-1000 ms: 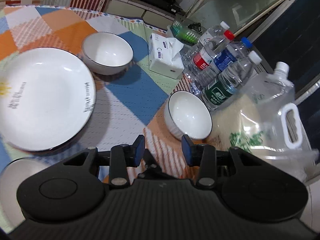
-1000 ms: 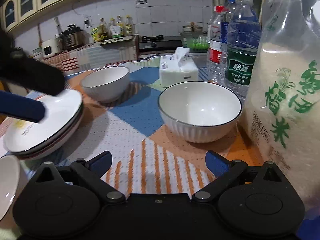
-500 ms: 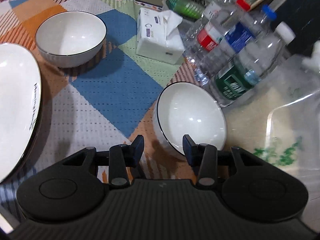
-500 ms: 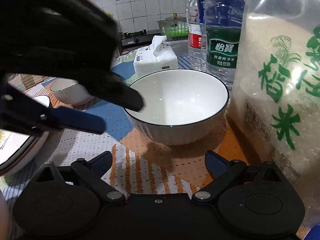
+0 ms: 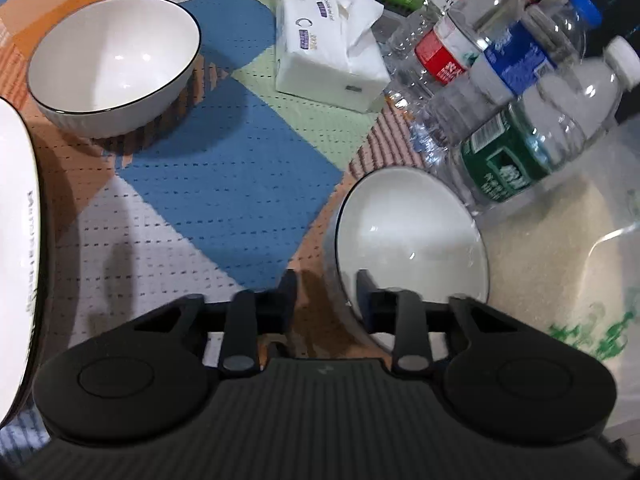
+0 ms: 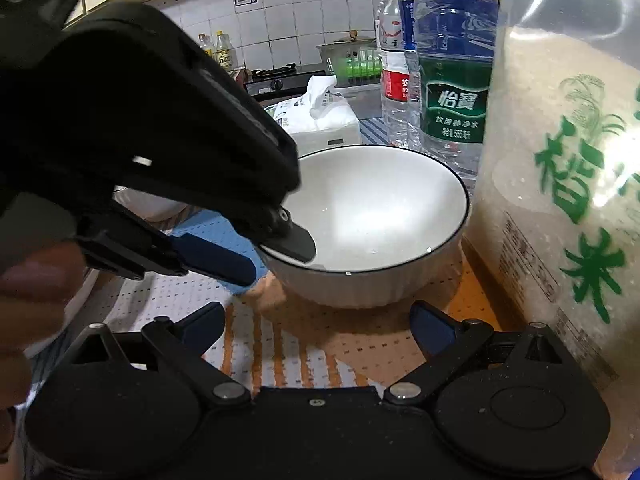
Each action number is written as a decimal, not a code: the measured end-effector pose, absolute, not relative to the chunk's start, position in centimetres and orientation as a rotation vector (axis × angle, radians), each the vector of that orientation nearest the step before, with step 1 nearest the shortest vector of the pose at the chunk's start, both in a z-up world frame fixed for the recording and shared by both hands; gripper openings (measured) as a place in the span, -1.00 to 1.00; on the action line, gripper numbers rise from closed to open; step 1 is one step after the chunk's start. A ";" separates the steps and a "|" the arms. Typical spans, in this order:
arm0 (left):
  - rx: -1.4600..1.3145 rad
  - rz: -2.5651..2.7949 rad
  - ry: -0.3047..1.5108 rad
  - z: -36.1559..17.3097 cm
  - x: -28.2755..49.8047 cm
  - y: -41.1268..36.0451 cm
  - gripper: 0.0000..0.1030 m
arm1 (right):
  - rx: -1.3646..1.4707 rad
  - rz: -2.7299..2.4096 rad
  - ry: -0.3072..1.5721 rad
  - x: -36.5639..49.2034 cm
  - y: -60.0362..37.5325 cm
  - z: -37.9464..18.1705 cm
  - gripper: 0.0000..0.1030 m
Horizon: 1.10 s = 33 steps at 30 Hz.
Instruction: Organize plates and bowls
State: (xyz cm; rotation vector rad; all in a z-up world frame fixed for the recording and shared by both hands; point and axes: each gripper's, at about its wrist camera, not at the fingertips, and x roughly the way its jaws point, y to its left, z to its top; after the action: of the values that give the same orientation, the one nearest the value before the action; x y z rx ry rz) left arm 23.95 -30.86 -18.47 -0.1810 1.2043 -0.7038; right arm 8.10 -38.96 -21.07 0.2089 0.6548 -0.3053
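Over by the rice bag [image 6: 560,184] and the bottles [image 6: 454,92], the left gripper [image 5: 326,294] is at the near bowl [image 5: 408,240], and its jaws have just been closing with the bowl's near rim between them. From the right wrist view you can see it clearly: one finger [image 6: 294,244] lies inside the bowl [image 6: 372,216] on the white inner wall, the other finger [image 6: 212,256], the blue one, sits outside and below the rim. The gap has narrowed right down and the jaws look clenched on that rim. The bowl stands upright on the patterned cloth [image 5: 224,184] covering the desk, just beside the green-labelled bottle [image 5: 516,156] and close against the rice bag. Right gripper [image 6: 316,326] now: jaws spread wide, nothing between them, hovering low over the striped orange part of the cloth, just short of the same bowl and not touching it. Part of a hand [image 6: 28,320] shows at the left edge of that view. Further off in the left wrist view, a second bowl [image 5: 114,66] sits upright and well apart from the first, a plate [image 5: 16,260] fills the left edge, and a tissue pack [image 5: 328,50] lies between the far bowl and the bottles.
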 end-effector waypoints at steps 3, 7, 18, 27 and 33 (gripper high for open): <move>-0.200 -0.707 1.212 -18.3 24.0 -30.6 -0.75 | 0.208 -0.299 0.651 8.1 -39.1 -21.1 0.95; -0.225 -0.684 1.227 -18.5 23.9 -29.6 -0.80 | 0.208 -0.295 0.649 8.2 -39.3 -21.1 0.95; -0.149 -0.669 1.204 -15.5 22.7 -26.8 -0.80 | 0.118 -0.258 0.626 8.2 -38.2 -20.4 0.95; -0.053 -0.680 1.188 -9.9 19.9 -22.7 -0.75 | 0.009 -0.073 0.546 5.6 -35.7 -16.1 0.97; -0.004 -0.646 1.173 -6.6 17.9 -19.3 -0.74 | -0.017 0.024 0.523 4.0 -32.5 -13.3 0.98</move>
State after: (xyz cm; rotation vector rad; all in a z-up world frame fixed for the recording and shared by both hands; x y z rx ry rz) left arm 17.87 -19.25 -6.64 -0.0042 1.1726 -0.6455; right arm 3.98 -32.51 -13.33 -0.0174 0.5234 0.0240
